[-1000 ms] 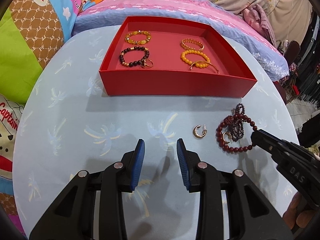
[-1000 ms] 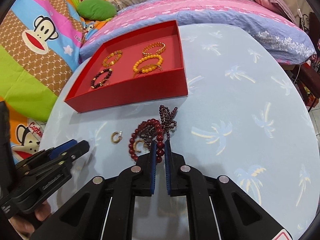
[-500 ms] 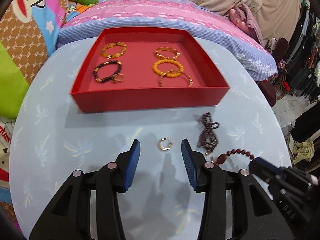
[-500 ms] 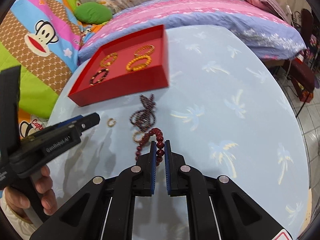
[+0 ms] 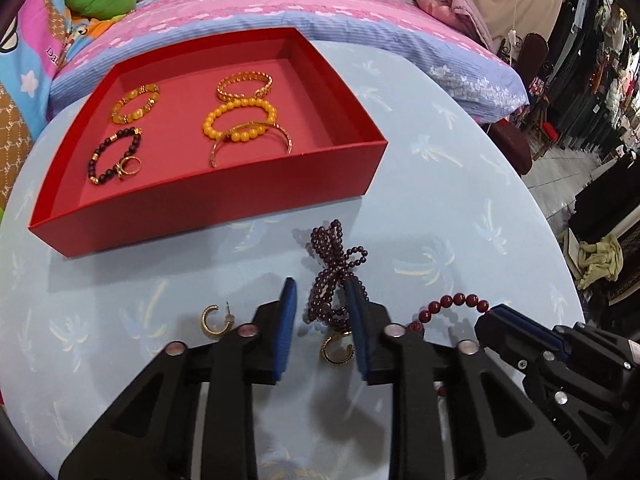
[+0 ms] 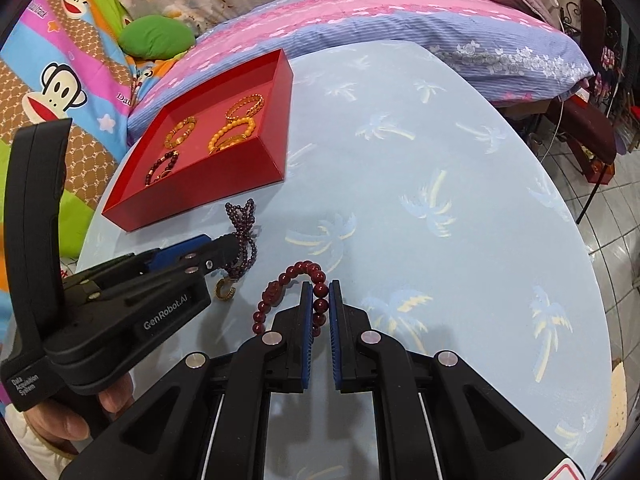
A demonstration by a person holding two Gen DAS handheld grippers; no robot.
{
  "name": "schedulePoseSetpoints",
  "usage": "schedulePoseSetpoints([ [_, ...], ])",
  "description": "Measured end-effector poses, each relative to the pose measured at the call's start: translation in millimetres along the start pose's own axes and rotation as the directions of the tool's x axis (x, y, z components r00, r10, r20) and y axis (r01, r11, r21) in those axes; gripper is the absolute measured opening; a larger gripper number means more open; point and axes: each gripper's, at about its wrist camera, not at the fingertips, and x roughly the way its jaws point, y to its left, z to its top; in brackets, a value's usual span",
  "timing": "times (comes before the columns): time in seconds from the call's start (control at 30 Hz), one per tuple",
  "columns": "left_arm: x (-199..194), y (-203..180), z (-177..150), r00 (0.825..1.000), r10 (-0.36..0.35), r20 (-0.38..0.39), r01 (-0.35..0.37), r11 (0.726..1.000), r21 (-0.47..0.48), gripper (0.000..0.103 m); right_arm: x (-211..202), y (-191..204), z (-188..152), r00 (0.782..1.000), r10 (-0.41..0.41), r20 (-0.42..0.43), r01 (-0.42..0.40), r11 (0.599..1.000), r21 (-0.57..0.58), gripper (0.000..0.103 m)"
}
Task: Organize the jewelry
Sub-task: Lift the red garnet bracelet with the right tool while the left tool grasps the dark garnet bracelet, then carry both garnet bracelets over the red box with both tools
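Observation:
A red tray (image 5: 224, 196) holding several bracelets stands at the far left of the table; it also shows in the right wrist view (image 6: 208, 188). My right gripper (image 6: 319, 292) is shut on a dark red bead bracelet (image 6: 298, 276) and holds it lifted; the bracelet also shows in the left wrist view (image 5: 452, 302). My left gripper (image 5: 322, 292) is open, its jaws on either side of a purple bead strand (image 5: 334, 264) lying on the table. One gold hoop earring (image 5: 338, 350) lies between the jaws, another gold earring (image 5: 216, 320) lies to their left.
The round table has a light blue palm-print cloth (image 6: 420, 160). A pink and blue striped pillow (image 6: 380, 12) lies behind it, with colourful bedding at the left. The table edge drops to a tiled floor (image 6: 616, 216) at the right.
My right gripper has lifted the dark red bracelet off the pile and drawn it back. My left gripper has moved right, from around the single earring to around the purple strand.

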Motion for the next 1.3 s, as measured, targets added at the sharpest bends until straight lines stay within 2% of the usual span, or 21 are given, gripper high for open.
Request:
schedulePoseSetpoints([
  [0.07, 2, 1, -1, 1.0, -0.011, -0.007, 0.011, 1.0, 0.0, 0.01, 2, 1, 0, 1.0, 0.002, -0.002, -0.002, 1.0, -0.002, 0.008],
  [0.2, 0, -1, -3, 1.0, -0.01, 0.005, 0.01, 1.0, 0.014, 0.007, 3, 5, 2, 1.0, 0.002, 0.0, -0.002, 1.0, -0.012, 0.008],
  [0.23, -1, -2, -2, 1.0, -0.011, 0.01, 0.011, 1.0, 0.018, 0.003, 2, 6, 2, 1.0, 0.003, 0.003, -0.003, 1.0, -0.015, 0.008],
  [0.43, -24, -1, 1, 0.999, -0.022, 0.05, 0.021, 0.999, 0.024, 0.003, -9, 17, 10, 0.999, 0.017, 0.036, -0.015, 0.999, -0.037, 0.008],
  [0.7, -60, 16, 17, 0.995, -0.013, 0.098, 0.011, 1.0, 0.017, 0.003, -25, 46, 38, 0.993, 0.053, 0.102, -0.043, 0.994, -0.096, 0.008],
  [0.83, -73, 33, 35, 0.992, -0.01, 0.125, 0.009, 1.0, 0.009, 0.003, -28, 64, 64, 0.987, 0.098, 0.128, -0.082, 0.989, -0.122, 0.008],
  [1.03, -79, 63, 77, 0.986, -0.002, 0.166, 0.005, 1.0, -0.019, 0.003, -17, 93, 115, 0.98, 0.126, 0.154, -0.097, 0.979, -0.178, 0.008],
  [1.17, -72, 82, 108, 0.983, 0.002, 0.182, 0.004, 0.999, -0.033, 0.003, 8, 112, 151, 0.981, 0.129, 0.146, -0.099, 0.975, -0.201, 0.008],
  [1.3, -55, 101, 140, 0.982, -0.017, 0.186, 0.027, 0.998, -0.052, 0.003, 43, 120, 186, 0.983, 0.157, 0.096, -0.139, 0.975, -0.174, 0.008],
])
